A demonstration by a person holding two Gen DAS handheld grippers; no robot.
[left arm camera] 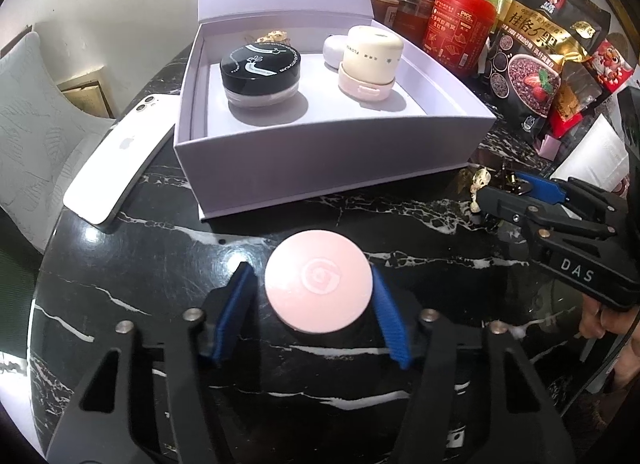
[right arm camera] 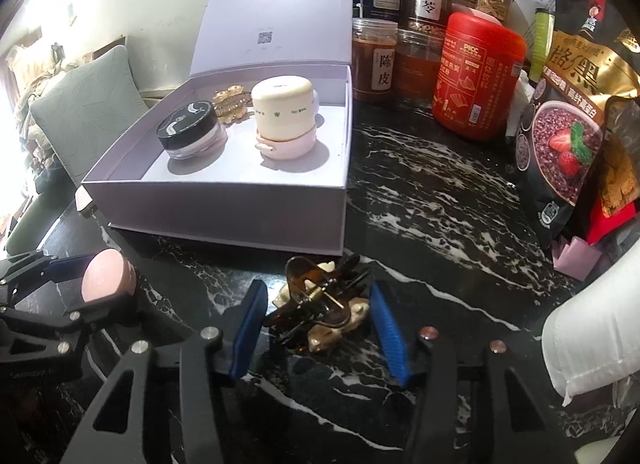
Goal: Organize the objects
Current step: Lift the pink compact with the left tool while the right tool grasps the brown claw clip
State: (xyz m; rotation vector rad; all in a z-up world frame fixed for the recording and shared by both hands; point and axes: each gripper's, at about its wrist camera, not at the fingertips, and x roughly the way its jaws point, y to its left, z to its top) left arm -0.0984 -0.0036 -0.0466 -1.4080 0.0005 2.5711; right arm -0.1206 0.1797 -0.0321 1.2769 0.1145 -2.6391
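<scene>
Black marble desk [left arm camera: 132, 232] carries an open lilac gift box [left arm camera: 320, 160], lid propped up at the far side so the tray can be loaded from above; inside sit a black-lidded jar [left arm camera: 260, 76] at left, a cream and pink container [left arm camera: 370, 62] at right, a small white round item [left arm camera: 334, 48] behind it, and a gold hair clip [right arm camera: 230, 102] at the far wall, so the near part of the tray floor looks free for more. Left claw [left arm camera: 318, 298] is clenched around a pink round compact [left arm camera: 318, 280], blue pads [left arm camera: 236, 304] against both sides of the disc, gripping the rim because the flat top gives no hold; the compact is on or just above the desk, near side of the box, cannot tell if lifted. Right claw [right arm camera: 318, 318] brackets a brown tortoiseshell claw clip [right arm camera: 320, 304] lying on the desk just in front of the box's near right corner; left pad touches the clip's edge, right pad seems a hair off, so a firm grasp cannot be confirmed. Both pieces sit close to the box, likely staged for a short carry in. White phone [left arm camera: 116, 164] lies left of the box; a red tin [left arm camera: 458, 32], jars and snack bags crowd the far right, clear of the work
</scene>
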